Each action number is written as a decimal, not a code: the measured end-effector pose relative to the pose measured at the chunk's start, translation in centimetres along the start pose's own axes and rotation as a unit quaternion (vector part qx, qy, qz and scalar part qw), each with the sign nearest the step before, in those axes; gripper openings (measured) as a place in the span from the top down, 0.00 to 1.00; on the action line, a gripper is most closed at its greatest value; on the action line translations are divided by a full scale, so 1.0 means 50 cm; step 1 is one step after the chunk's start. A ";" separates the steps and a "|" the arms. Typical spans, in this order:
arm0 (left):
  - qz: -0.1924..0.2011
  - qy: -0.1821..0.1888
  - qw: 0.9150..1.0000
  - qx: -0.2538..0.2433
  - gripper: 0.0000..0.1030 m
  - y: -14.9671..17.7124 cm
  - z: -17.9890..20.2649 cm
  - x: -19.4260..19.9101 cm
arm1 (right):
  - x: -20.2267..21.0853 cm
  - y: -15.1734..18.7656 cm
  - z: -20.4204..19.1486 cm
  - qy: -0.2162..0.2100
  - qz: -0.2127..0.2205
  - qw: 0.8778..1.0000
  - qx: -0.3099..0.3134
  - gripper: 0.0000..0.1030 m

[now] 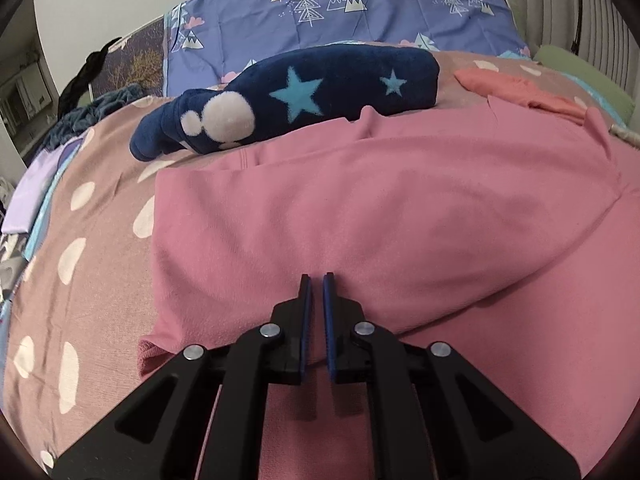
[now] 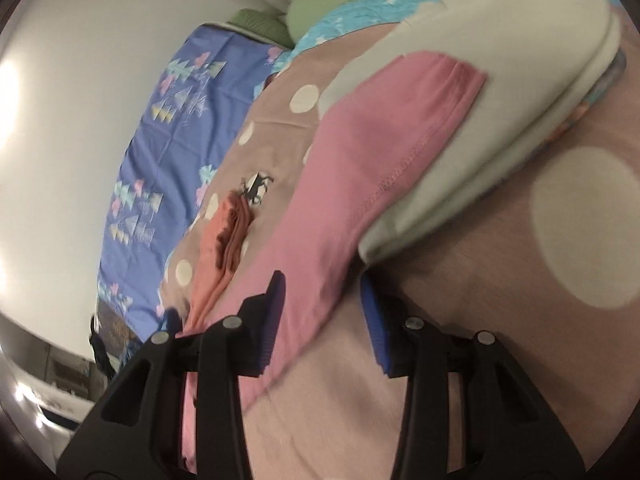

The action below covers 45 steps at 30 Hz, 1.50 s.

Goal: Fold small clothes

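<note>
A pink garment (image 1: 380,208) lies spread on the bed, its near part folded over itself. My left gripper (image 1: 318,280) hovers over the garment's near fold with its jaws shut; I see no cloth pinched between the blue pads. In the right wrist view a pink sleeve (image 2: 360,160) runs from a white folded cloth (image 2: 500,100) down between the fingers of my right gripper (image 2: 324,284). That gripper is open, and its pads stand clear of the cloth on both sides. The view is tilted and blurred.
A navy fleece with light blue stars (image 1: 304,96) lies behind the pink garment. A coral garment (image 1: 520,92) sits at the back right. The brown dotted bedspread (image 1: 80,220) shows at the left, with a blue tree-print cover (image 1: 340,4) behind and a lilac cloth (image 1: 32,196) at the left edge.
</note>
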<state>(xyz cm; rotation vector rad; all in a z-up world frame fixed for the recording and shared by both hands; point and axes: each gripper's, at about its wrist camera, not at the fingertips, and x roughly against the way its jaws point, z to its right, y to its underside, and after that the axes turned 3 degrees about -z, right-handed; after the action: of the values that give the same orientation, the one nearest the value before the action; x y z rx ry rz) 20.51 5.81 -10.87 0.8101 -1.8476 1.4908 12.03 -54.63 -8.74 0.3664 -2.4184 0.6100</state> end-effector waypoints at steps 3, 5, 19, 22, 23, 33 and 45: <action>0.001 0.004 1.000 0.003 0.93 0.000 -0.003 0.001 | -0.001 -0.013 -0.028 -0.017 0.040 0.999 -0.007 0.95; 0.001 0.014 1.000 0.011 0.93 0.000 -0.011 0.002 | 0.010 -0.010 -0.077 -0.044 0.075 0.996 0.005 0.97; 0.005 0.159 0.979 0.126 0.92 0.013 -0.099 -0.010 | -0.221 0.591 -0.486 -0.127 -0.228 0.851 0.456 0.91; 0.004 0.169 0.977 0.134 0.92 0.014 -0.101 -0.012 | -0.245 0.609 -0.439 -0.117 -0.256 0.859 0.427 0.85; 0.004 0.171 0.976 0.136 0.92 0.014 -0.101 -0.013 | -0.244 0.595 -0.431 -0.128 -0.260 0.865 0.409 0.77; 0.008 0.170 0.977 0.125 0.81 0.009 -0.090 -0.003 | -0.264 0.484 -0.429 -0.099 -0.240 0.934 0.246 0.53; 0.020 0.256 0.952 0.170 0.65 0.023 -0.123 0.020 | -0.187 0.563 -0.546 -0.244 -0.267 0.858 0.365 0.52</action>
<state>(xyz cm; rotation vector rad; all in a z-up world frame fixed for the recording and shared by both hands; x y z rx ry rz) 19.53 11.99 -9.73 0.4687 -1.2501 1.8651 21.71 -15.70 -4.72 1.6155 -2.2457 1.2652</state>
